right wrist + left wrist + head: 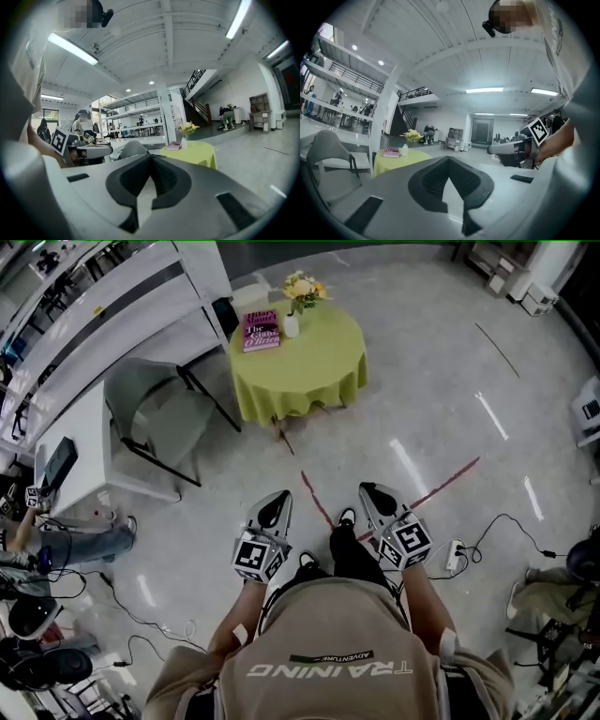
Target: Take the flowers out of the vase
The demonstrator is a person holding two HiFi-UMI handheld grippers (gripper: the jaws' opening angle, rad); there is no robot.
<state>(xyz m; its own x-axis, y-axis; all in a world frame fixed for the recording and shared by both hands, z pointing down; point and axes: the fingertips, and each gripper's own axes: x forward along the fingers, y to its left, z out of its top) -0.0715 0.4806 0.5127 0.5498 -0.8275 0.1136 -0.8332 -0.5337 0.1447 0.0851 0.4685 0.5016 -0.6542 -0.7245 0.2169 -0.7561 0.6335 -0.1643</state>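
Note:
Yellow flowers (305, 287) stand upright in a small white vase (292, 326) on a round table with a yellow-green cloth (309, 371), far ahead of me. A pink book (261, 331) lies beside the vase. My left gripper (281, 495) and right gripper (367, 488) are held side by side close to my body, well short of the table. Both are shut with nothing between the jaws. In the left gripper view the flowers (412, 135) and vase (405, 150) are small and distant beyond the gripper (449, 158). The right gripper view shows the flowers (189, 127) past its gripper (151, 155).
A grey chair (155, 418) stands left of the table beside a white desk (75, 437). Red tape lines (314, 498) cross the shiny floor between me and the table. A power strip (456, 557) and cables lie to my right; people sit at both sides.

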